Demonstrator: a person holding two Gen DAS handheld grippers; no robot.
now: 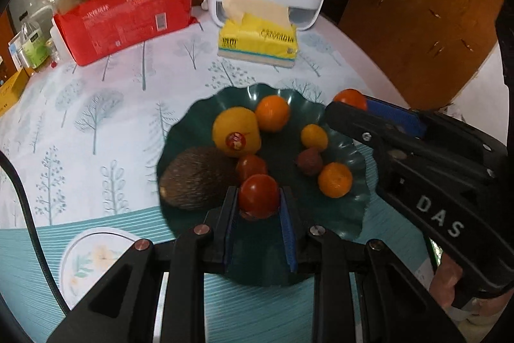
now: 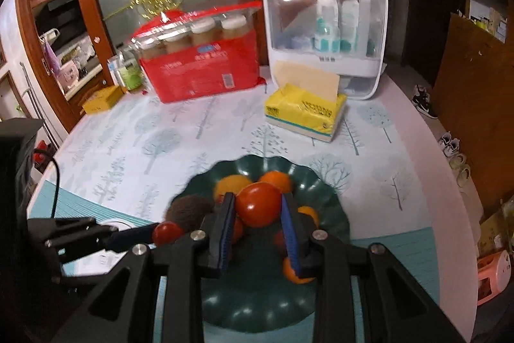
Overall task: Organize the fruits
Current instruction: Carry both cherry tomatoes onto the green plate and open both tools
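left claw [image 1: 259, 198] pinches tomato | right claw [image 2: 259, 206] pinches tomato | shoes [image 2: 424, 100]: right view only

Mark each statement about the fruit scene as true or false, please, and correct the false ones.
1. The left claw is shut on a red tomato. True.
2. The right claw is empty. False: it is also shut on a red tomato.
3. The green plate holds no fruit. False: several fruits lie on it, among them a yellow fruit with a sticker and a brown hairy fruit.
4. A yellow tissue pack lies on the table beyond the plate. True.
5. The red package stands on the plate. False: it stands on the tablecloth, far from the plate.
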